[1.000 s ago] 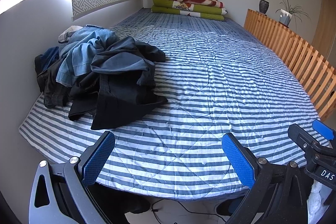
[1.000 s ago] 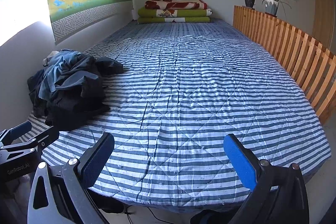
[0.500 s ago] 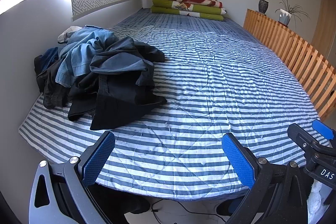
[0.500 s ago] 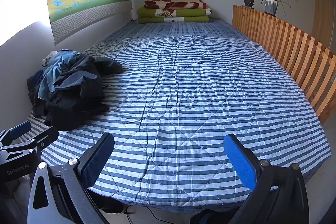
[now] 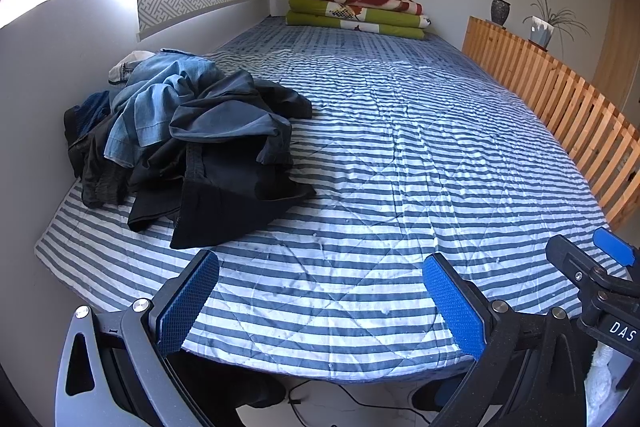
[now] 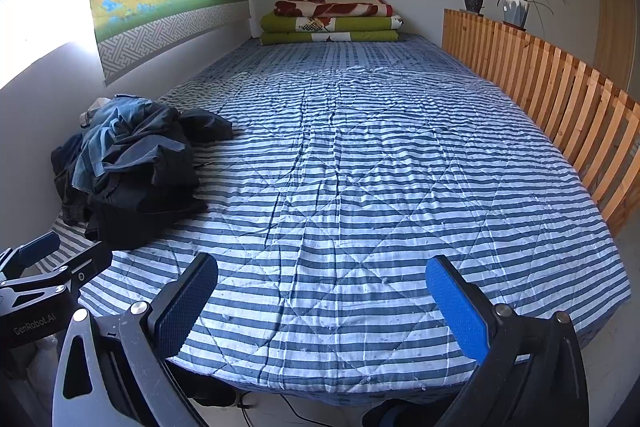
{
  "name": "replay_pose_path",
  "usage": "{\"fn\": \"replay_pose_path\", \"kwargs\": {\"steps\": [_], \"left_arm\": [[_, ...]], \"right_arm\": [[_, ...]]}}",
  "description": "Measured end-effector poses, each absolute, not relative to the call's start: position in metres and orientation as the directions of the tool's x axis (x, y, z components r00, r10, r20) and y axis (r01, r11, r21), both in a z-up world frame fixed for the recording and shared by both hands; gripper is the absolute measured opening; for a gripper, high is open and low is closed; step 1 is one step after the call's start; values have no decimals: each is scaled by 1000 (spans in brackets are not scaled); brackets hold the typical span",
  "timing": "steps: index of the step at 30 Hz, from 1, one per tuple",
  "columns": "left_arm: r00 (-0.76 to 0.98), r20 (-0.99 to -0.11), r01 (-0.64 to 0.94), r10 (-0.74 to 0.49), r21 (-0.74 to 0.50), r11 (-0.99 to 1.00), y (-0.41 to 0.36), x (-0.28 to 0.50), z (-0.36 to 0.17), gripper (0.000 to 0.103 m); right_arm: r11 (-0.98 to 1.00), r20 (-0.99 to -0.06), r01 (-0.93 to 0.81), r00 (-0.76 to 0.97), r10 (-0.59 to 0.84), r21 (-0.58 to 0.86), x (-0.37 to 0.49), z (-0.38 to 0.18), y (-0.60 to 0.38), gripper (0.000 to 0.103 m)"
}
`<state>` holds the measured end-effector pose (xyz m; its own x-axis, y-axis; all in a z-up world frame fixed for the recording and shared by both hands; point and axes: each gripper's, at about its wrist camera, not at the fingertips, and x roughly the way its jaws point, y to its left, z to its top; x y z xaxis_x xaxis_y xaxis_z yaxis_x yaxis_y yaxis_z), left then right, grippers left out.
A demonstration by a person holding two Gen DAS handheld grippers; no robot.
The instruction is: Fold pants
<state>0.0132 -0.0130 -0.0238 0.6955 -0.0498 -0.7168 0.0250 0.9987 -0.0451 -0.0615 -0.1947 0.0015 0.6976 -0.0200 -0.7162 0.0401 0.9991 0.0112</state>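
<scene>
Grippers level at the near edge of the bed [image 5: 400, 155], both aimed along its length. Left gripper [image 5: 316, 301]: jaws spread wide, nothing between them, blue pads [image 5: 188, 303] facing inward. Right gripper [image 6: 320, 303]: same pose, spread and empty (its tip also shows at the right of the left view). Pants [image 5: 224, 163] lie crumpled in a dark-and-denim pile [image 6: 132, 167] at the bed's left side against the wall, well apart from both grippers. Folded blankets [image 6: 332, 21] sit at the far end.

Matt cloth pants [image 5: 192, 143], quilted bedcover [image 5: 400, 163], slatted wood rail [image 5: 560, 99].
</scene>
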Motion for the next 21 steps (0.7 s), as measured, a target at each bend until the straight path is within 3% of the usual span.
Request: {"fn": "replay_pose_path", "kwargs": {"steps": [21], "left_arm": [[696,-716,30,-53,-44,999,-18,12,-23,103]], "right_arm": [[999,-721,44,693,-15,21,-62,0,-198,102]]}}
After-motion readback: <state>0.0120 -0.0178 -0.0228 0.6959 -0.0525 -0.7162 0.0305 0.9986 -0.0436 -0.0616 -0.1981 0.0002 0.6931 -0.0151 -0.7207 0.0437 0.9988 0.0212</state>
